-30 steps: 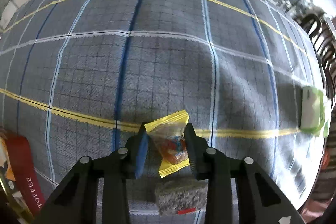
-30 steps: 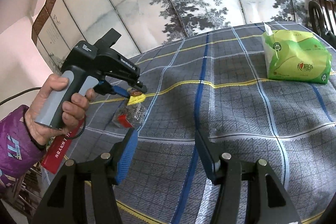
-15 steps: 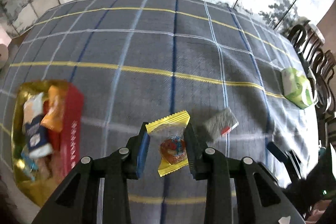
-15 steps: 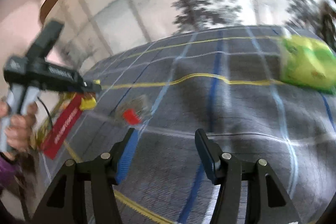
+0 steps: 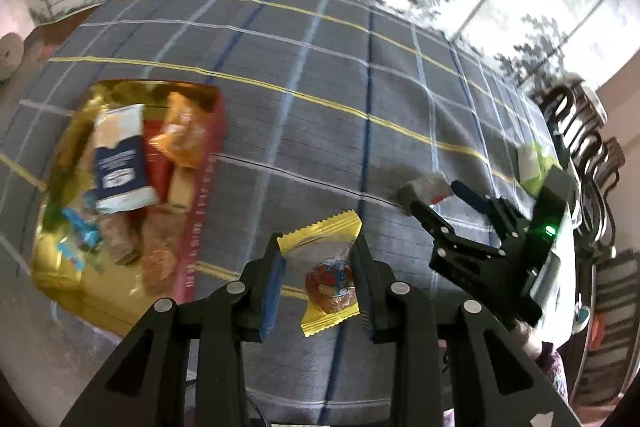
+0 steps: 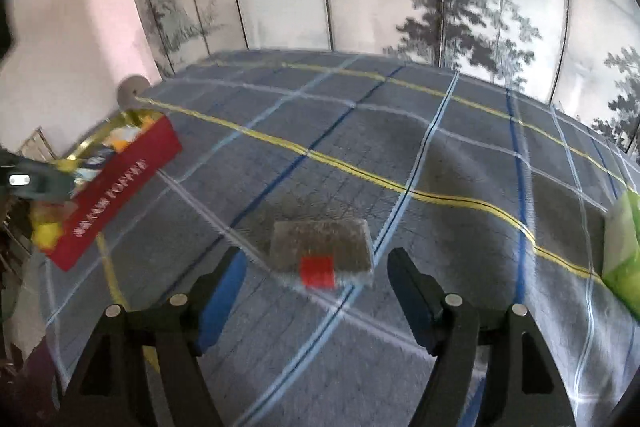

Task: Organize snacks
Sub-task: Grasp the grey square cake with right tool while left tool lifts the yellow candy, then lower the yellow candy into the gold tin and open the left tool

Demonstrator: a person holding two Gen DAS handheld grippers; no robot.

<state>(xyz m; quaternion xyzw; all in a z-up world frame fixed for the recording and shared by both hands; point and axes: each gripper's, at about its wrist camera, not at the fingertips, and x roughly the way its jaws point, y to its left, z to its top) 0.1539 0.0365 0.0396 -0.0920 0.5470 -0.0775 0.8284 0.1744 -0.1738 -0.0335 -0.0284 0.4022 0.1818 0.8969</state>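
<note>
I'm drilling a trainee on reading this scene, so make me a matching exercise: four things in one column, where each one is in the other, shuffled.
Things:
1. yellow-wrapped candy
2. grey packet with a red label
3. blue-and-white packet
4. green tissue pack

Places:
A. inside the gold-lined box
B. on the cloth ahead of the open right gripper
C. at the table's far right edge
D. clamped in the left gripper

Pairs: 1-D, 2-B, 3-A, 4-C

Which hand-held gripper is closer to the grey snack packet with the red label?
Right. The right hand-held gripper is open just before the grey red-labelled snack packet; the left hand-held gripper holds a yellow-edged candy, farther away.
</note>
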